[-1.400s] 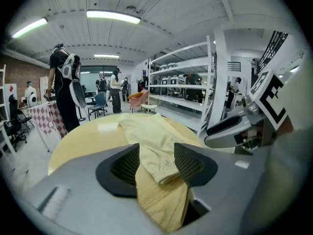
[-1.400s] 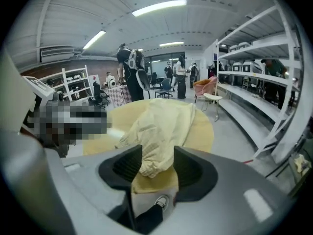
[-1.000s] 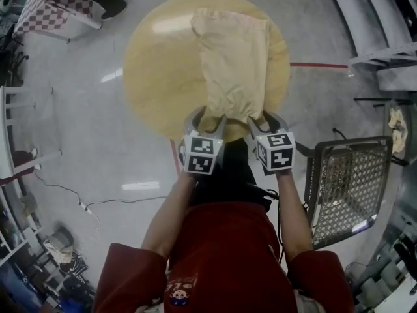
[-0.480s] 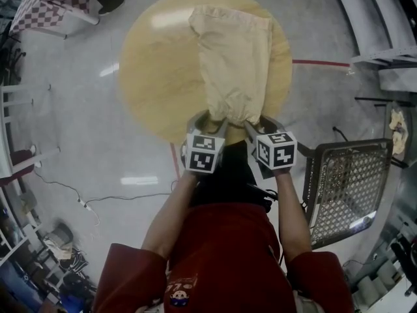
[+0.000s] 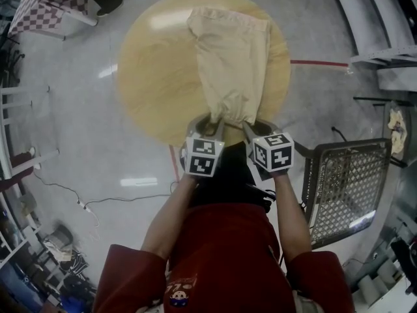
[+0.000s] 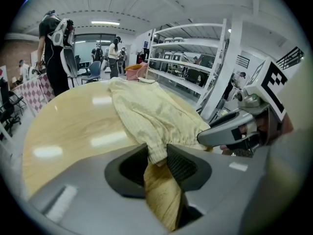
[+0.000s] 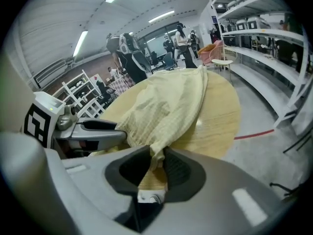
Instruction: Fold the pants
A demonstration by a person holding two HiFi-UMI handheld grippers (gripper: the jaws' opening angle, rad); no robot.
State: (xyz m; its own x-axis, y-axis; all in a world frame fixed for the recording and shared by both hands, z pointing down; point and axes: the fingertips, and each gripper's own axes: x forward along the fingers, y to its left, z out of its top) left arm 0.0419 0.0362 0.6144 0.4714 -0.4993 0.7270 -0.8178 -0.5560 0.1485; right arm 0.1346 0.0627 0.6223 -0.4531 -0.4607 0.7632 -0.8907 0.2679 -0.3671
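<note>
Pale yellow pants [image 5: 231, 60] lie lengthwise on a round wooden table [image 5: 153, 77], their near end at the table's front edge. My left gripper [image 5: 210, 121] has just been closing, and it is shut on the near left corner of the pants [image 6: 155, 153], cloth pinched between its pads. My right gripper [image 5: 253, 125] has just been closing too, and it is shut on the near right corner of the pants [image 7: 156, 155]. In each gripper view the other gripper shows beside the cloth.
A metal mesh chair [image 5: 345, 181] stands right of me. A red line [image 5: 319, 64] runs across the floor beyond the table. A checkered table [image 5: 42, 8] stands at the far left. Shelving [image 6: 195, 67] and several people [image 6: 56, 48] fill the background.
Both grippers have closed their jaws on the near end of the pants, which they only straddled before. The hands stayed almost in place.
</note>
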